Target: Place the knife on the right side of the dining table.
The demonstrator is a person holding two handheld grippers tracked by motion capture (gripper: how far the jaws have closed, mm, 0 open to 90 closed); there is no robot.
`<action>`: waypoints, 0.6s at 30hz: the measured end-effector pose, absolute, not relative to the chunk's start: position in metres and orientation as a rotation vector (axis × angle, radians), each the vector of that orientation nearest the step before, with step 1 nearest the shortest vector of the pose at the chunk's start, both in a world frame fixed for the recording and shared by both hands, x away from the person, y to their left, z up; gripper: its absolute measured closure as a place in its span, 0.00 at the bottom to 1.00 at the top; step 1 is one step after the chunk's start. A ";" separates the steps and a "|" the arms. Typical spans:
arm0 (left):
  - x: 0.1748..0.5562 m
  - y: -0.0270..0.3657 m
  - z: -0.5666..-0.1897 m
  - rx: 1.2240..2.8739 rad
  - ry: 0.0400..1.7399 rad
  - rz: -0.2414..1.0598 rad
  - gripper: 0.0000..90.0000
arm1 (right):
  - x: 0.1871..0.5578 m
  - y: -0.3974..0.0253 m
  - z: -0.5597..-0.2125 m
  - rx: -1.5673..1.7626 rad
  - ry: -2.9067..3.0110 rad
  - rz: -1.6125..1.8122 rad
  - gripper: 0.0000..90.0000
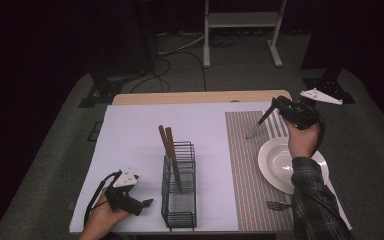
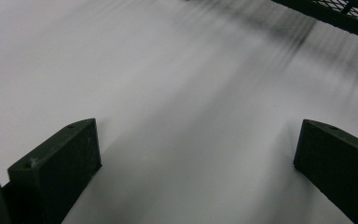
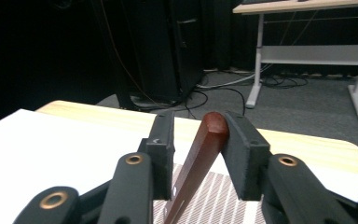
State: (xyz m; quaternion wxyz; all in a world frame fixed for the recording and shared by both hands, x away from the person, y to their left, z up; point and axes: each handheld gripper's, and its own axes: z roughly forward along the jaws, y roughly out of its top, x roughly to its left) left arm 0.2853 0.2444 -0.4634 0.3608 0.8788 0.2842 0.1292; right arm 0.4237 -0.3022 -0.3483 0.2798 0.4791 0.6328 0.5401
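1. Up at the far right of the table, the right gripper holds a knife with a reddish-brown wooden handle, its jaws closed on the handle's end.
2. Seen from the right gripper view, the knife handle leans against the right-hand jaw, its rounded top just between the two pads, and slants down toward the striped placemat.
3. From the high view, the knife hangs tilted, blade down and to the left, over the far part of the striped placemat, just beyond the white plate.
4. Whether the blade tip touches the placemat I cannot tell.
5. A fork lies on the near end of the placemat, just beside the plate's near rim and the person's plaid sleeve.
6. The left gripper rests low at the near left corner of the white sheet, jaws spread wide apart and holding nothing.
7. Its own view shows the two black jaws well apart over bare white surface, with an edge of the wire rack at the upper right.
8. That black wire rack stands just to the right of the left gripper, near the table's middle.
9. Two more wooden-handled knives stand tilted in the rack's far compartment, handles up.
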 end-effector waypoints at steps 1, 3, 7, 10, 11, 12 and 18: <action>0.285 0.244 -0.463 2.265 0.732 0.333 0.00 | 0.424 -0.303 -0.349 1.283 1.699 1.440 0.69; 0.285 0.244 -0.463 2.265 0.732 0.333 0.00 | 0.423 -0.306 -0.350 1.288 1.704 1.428 0.68; 0.285 0.244 -0.463 2.264 0.733 0.332 0.00 | 0.423 -0.311 -0.353 1.309 1.704 1.411 0.64; 0.285 0.244 -0.463 2.265 0.732 0.333 0.00 | 0.423 -0.315 -0.356 1.321 1.704 1.396 0.62; 0.285 0.244 -0.463 2.265 0.732 0.333 0.00 | 0.423 -0.317 -0.357 1.324 1.704 1.393 0.61; 0.285 0.244 -0.463 2.265 0.732 0.333 0.00 | 0.424 -0.318 -0.358 1.332 1.703 1.391 0.60; 0.285 0.244 -0.463 2.265 0.732 0.332 0.00 | 0.424 -0.324 -0.363 1.348 1.703 1.374 0.59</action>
